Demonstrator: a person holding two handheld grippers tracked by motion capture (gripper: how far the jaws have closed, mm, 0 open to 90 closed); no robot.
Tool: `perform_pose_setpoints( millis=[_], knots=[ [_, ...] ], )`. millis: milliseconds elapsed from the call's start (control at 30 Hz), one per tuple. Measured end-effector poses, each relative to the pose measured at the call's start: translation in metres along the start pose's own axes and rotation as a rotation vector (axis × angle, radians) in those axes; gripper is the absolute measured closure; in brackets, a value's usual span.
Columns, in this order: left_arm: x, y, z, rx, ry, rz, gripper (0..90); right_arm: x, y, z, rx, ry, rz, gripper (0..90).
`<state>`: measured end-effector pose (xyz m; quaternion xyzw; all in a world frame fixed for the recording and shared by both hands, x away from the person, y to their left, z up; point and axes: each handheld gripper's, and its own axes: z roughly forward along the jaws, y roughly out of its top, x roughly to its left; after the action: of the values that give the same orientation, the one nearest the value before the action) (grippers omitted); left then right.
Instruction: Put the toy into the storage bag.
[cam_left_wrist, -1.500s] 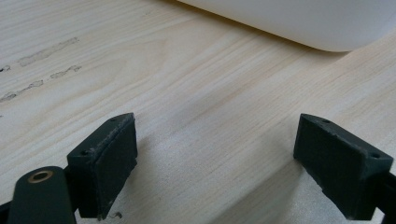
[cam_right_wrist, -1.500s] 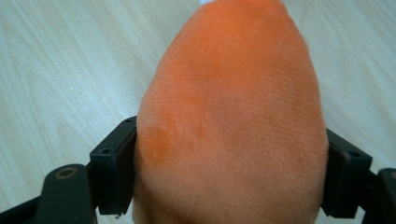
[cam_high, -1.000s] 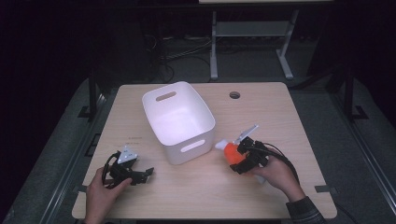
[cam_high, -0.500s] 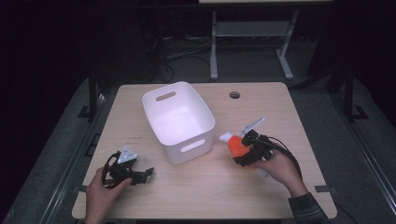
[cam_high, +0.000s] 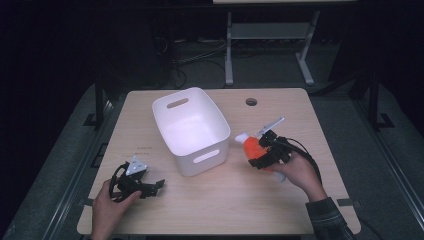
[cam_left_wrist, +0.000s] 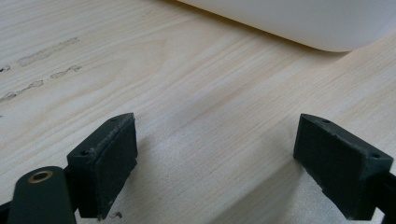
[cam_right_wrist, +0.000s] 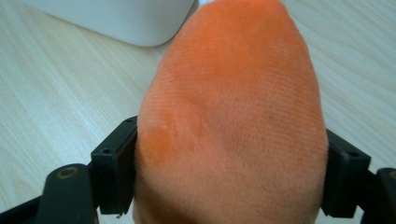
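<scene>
over on the left, the left gripper (cam_high: 159, 184) sits low on the wooden table (cam_high: 215, 205), jaws spread wide with bare wood between them. centre stage, the white bin (cam_high: 191, 130) stands upright. just right of it, the right gripper (cam_high: 256, 149) has its jaws clamped on both sides of an orange plush toy (cam_right_wrist: 231, 121), held close by the bin's near corner.

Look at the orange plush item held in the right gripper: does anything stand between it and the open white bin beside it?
Nothing visible does. The right gripper is shut on the orange plush item, just right of the white bin. Bare table lies between them, and the bin's top is open. The left gripper rests open on the far side.
</scene>
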<state>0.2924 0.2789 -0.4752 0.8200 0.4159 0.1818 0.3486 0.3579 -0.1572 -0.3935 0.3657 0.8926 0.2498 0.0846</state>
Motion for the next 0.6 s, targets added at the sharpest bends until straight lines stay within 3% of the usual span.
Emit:
perform_pose_setpoints(
  millis=[600],
  knots=[
    [0.0, 0.0, 0.0, 0.0, 0.001, 0.002, 12.9, -0.008, 0.03, -0.008, -0.036, -0.008, 0.032, 22.2]
  ],
)
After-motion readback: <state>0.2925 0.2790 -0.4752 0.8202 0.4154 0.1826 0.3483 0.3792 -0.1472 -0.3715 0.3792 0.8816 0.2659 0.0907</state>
